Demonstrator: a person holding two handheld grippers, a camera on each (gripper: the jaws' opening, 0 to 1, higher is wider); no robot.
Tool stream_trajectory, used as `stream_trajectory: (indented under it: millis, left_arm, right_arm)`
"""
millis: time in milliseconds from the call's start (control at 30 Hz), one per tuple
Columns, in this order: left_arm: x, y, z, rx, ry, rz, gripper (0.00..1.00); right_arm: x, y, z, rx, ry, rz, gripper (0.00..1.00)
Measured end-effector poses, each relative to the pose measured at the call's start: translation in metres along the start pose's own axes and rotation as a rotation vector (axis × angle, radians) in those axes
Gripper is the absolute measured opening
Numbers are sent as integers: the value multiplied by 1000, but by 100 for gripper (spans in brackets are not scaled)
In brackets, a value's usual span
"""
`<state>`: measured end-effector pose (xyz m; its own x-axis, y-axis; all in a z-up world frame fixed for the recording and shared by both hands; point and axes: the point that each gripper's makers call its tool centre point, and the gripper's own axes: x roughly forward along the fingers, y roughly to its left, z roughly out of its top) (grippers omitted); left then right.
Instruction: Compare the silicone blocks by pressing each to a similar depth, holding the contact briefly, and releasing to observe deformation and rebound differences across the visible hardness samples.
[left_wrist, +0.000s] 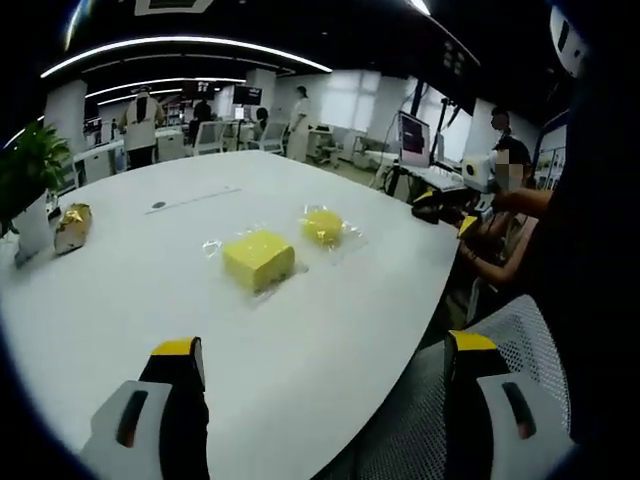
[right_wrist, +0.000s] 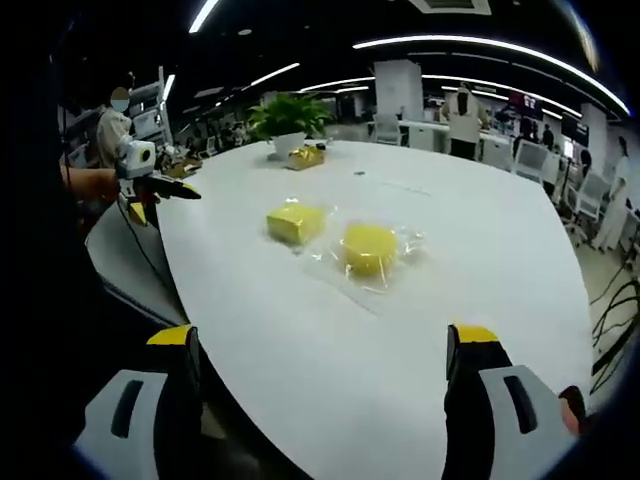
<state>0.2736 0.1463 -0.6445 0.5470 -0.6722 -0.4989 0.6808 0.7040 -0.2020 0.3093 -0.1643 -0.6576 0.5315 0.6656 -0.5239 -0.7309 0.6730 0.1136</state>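
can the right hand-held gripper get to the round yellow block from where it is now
Probably yes. The right hand-held gripper is open, and only bare white table lies between it and the round yellow block in its clear wrap.

You are looking across a large white table (left_wrist: 330, 330) with a rounded edge. Lying on it near you are two yellow silicone pieces in clear wrap, close together but apart: a square block (left_wrist: 258, 259) and a rounder piece (left_wrist: 323, 226), seen again in the right gripper view as the block (right_wrist: 295, 222) and the rounder piece (right_wrist: 370, 247). Toward the far side a potted plant (right_wrist: 289, 117) is standing with a gold-wrapped item (right_wrist: 306, 155) just beside it
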Motion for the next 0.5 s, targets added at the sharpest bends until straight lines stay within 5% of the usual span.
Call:
stream_trajectory:
  millis: [200, 500]
  left_arm:
    - [2, -1, -9, 6, 56, -7, 99]
    - [8, 2, -11, -16, 81, -16, 99]
  right_arm:
    - [-8, -12, -24, 22, 124, -25, 85]
    - [-16, -16, -26, 20, 126, -53, 94]
